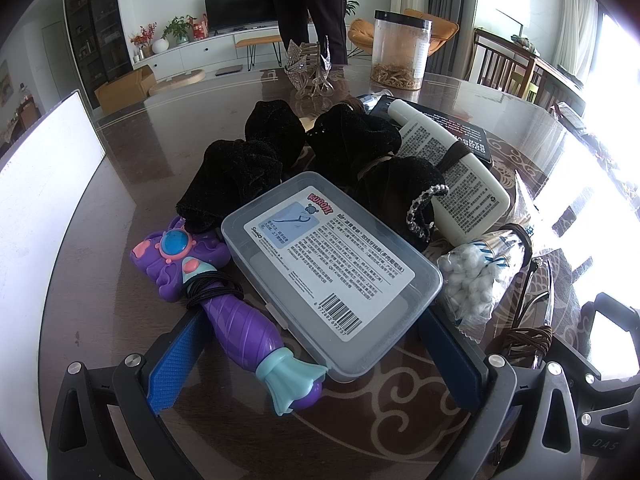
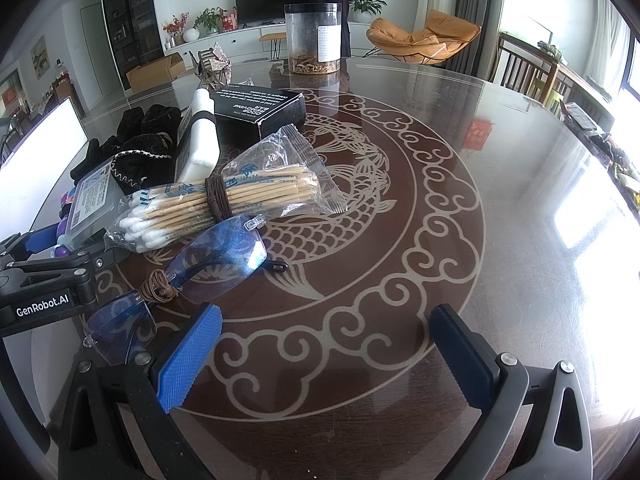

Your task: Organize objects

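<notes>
Fingers (image 1: 176,360) wide on left gripper (image 1: 316,356), straddling grey plastic box (image 1: 328,264). Right gripper (image 2: 324,356) wide, empty over glossy fish-patterned table (image 2: 400,240). Living room behind, TV (image 1: 240,6), orange chair (image 2: 424,38).

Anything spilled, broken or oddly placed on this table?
Nothing spilled or visibly broken. The odd part is the pile: the grey plastic box rests tilted on the purple toy wand and black cloth, and the glasses lie with a brown cord tied around the bridge.
</notes>
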